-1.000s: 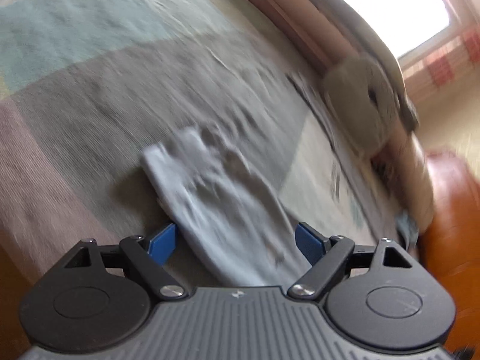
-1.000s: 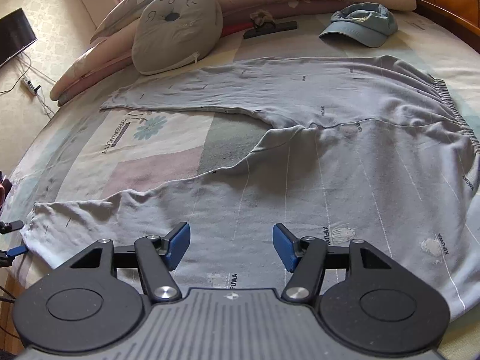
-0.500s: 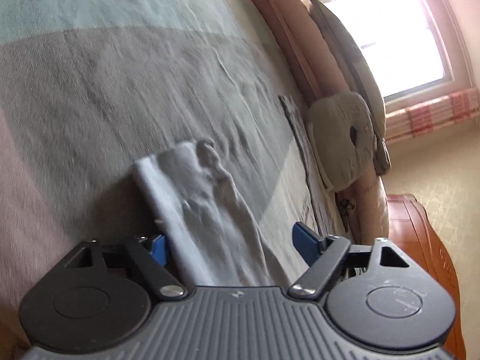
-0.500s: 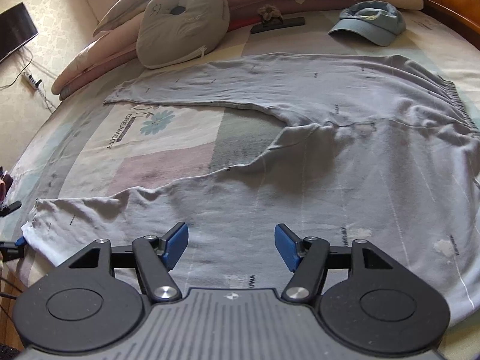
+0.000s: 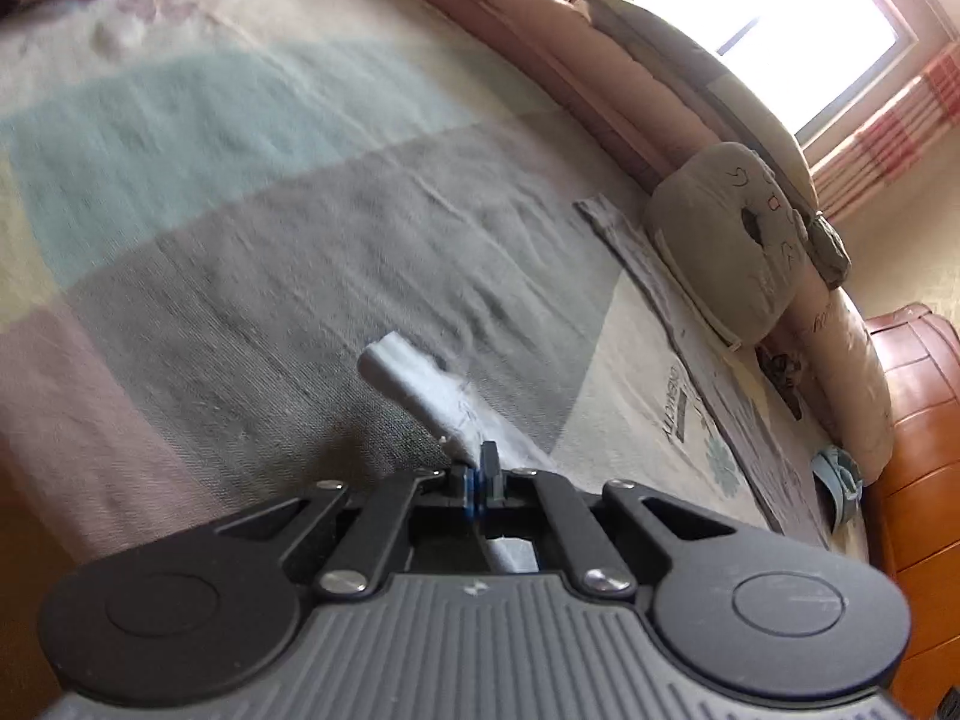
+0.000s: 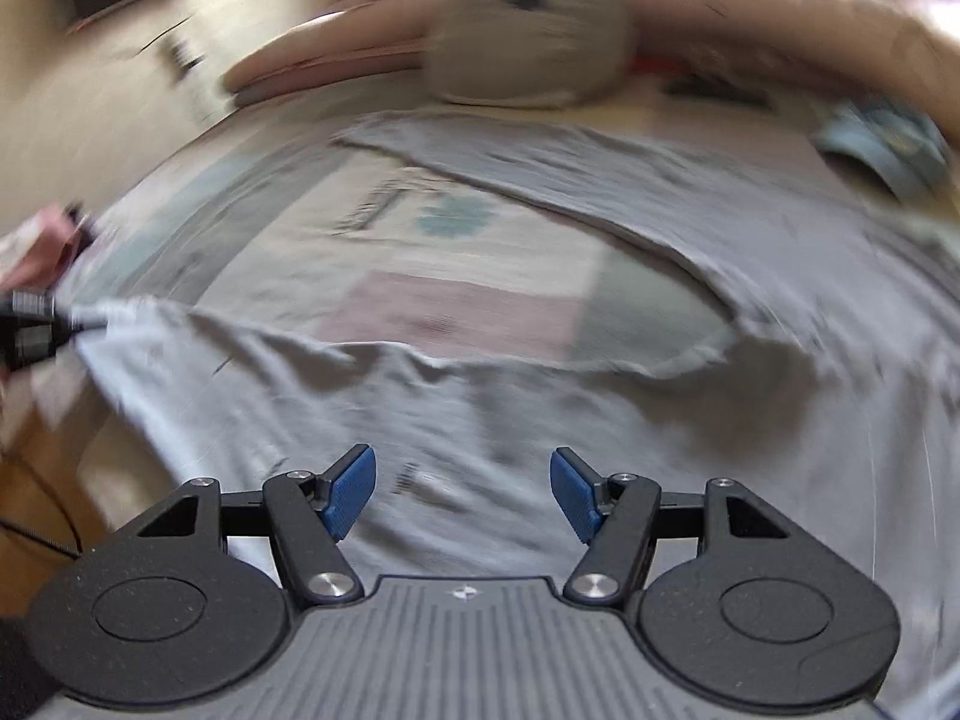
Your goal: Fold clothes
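1. A pair of grey trousers is seen spread flat across the bed, both legs laid out and apart, the waist toward 3 o'clock in the right wrist view and the leg ends toward 9 o'clock.
2. The left gripper is closed tight on the hem of the near trouser leg; a short tongue of pale cloth is seen standing out past the pinched pads toward 11 o'clock.
3. The right gripper is held wide apart with nothing between its pads, low over the near leg; this view is blurred, so fine detail cannot be told.
4. The step in hand is judged to be the taking-up of the near leg for a lengthwise fold.
5. A second hold on the same leg, nearer the waist, is probably called for; both holds would then be carried toward 12 o'clock so that the near leg is laid on the far leg; the hem must be kept pinched and the cloth taut.
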The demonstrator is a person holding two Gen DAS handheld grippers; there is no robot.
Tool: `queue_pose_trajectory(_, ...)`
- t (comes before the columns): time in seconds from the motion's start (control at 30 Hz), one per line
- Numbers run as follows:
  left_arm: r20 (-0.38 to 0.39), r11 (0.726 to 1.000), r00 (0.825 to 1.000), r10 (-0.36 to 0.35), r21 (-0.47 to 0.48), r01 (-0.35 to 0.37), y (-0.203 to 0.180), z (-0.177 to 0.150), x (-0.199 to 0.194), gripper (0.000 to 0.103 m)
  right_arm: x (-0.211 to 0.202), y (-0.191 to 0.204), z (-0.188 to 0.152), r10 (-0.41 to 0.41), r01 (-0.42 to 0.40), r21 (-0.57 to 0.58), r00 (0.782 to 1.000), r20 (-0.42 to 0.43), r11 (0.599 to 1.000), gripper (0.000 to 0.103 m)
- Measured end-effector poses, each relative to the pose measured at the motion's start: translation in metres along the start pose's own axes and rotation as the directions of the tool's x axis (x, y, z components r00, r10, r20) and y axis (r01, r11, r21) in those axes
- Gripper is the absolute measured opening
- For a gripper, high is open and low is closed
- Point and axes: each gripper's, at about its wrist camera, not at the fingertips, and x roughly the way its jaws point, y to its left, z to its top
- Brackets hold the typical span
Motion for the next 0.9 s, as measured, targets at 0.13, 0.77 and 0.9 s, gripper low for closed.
queue_pose_trajectory(0.13, 0.002, 0.999, 1.0, 0.029, 0.023, -0.03, 0.009, 0.003, 0.002, 0.0, 0.005, 0.013, 0.004, 0.056, -0.056, -0.052, 0.998, -0.006, 0.997, 0.069)
queue_pose_trajectory(0.77, -0.056, 0.995, 0.993, 0.102, -0.008, -0.103, 0.043, -0.014, 0.013, 0.011, 0.045, 0.068, -0.015, 0.067, -0.115, -0.327, 0.986, -0.154, 0.938, 0.066)
queue_pose_trajectory(0.9, 0.014, 0.983, 0.984, 0.179, 0.03, -0.18, 0.046, -0.002, 0.0, 0.016, 0.049, 0.072, -0.011, 0.054, -0.105, -0.339, 0.986, -0.157, 0.935, 0.066)
